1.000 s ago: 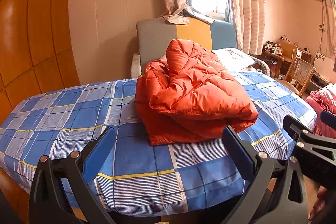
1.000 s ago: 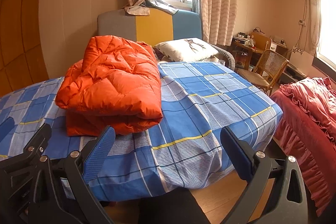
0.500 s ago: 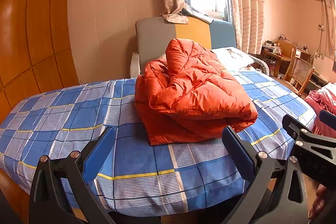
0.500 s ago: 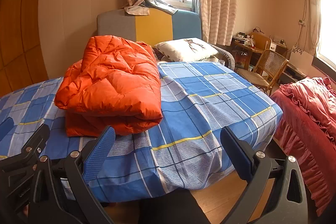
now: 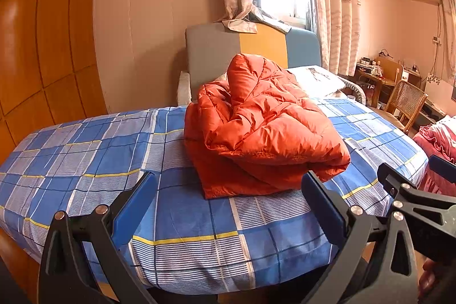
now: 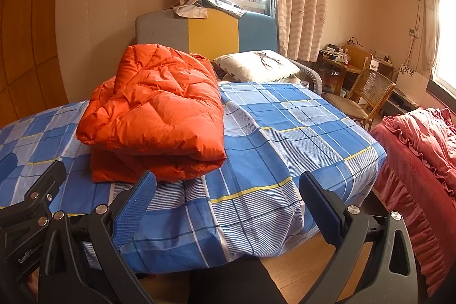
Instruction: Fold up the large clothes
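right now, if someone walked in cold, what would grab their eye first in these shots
The bright orange puffer jacket, folded into a bulky bundle, sits on the blue plaid bedsheet near the bed's middle. Behind it stands a headboard in grey, yellow and blue panels, with a white pillow beside the jacket. In the foreground the left claw and right claw are both open and hold nothing, short of the bed's near edge.
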`<state>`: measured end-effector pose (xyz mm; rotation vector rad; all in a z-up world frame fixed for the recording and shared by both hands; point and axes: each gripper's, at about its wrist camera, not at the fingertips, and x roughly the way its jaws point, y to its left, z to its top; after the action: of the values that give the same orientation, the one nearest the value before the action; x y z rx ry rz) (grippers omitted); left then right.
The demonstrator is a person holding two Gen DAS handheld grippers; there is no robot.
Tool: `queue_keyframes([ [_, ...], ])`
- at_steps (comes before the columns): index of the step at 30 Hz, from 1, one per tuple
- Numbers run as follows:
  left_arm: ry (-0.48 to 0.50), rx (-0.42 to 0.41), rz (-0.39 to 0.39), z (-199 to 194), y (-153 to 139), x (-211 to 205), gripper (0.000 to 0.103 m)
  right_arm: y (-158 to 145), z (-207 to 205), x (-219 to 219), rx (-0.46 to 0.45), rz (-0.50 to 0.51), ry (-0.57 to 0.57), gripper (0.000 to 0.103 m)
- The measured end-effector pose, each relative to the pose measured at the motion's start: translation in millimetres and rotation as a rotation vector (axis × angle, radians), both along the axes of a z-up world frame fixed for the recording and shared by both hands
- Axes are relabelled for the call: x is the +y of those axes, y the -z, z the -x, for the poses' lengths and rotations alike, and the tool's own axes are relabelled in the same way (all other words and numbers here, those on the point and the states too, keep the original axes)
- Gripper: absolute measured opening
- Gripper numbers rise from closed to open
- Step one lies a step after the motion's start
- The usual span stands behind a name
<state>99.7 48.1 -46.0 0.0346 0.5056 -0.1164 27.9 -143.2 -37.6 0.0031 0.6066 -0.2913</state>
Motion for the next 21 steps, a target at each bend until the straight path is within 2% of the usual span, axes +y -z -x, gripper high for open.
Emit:
queue_keyframes([
  [21,0.010,0.004,0.004,0.8,-1.0,-0.4,0.101,5.1,0.6,-0.3,0.011,-0.013,0.003,0.100],
])
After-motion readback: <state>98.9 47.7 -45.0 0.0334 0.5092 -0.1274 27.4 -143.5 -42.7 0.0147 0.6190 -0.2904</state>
